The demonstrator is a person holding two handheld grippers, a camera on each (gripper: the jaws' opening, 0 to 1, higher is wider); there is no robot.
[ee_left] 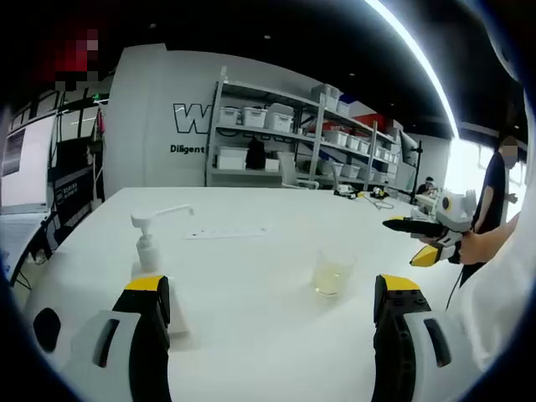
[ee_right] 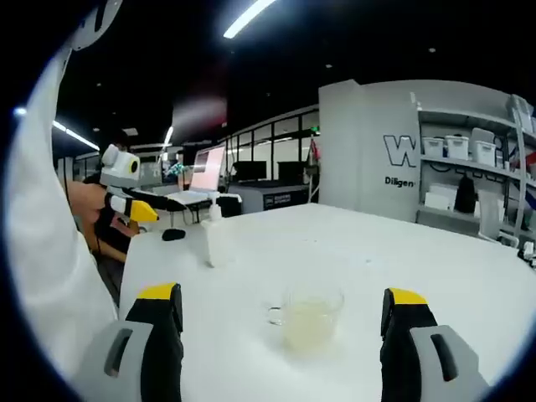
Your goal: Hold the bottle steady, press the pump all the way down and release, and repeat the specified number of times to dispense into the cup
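Bottle (ee_left: 148, 243) clear, white pump, cup (ee_left: 332, 275) holding yellowish liquid

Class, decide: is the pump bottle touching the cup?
Apart. The left gripper view shows the pump bottle and the cup standing on the table with bare white surface between them.

Bottle (ee_left: 148, 248) and cup (ee_left: 332, 275) stand well apart on table (ee_left: 251, 318).

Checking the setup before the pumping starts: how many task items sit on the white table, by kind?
Pump bottle: 1
Clear cup holding pale yellowish liquid: 1
Total: 2
Both stand on the white table, apart from each other and from both pairs of jaws.
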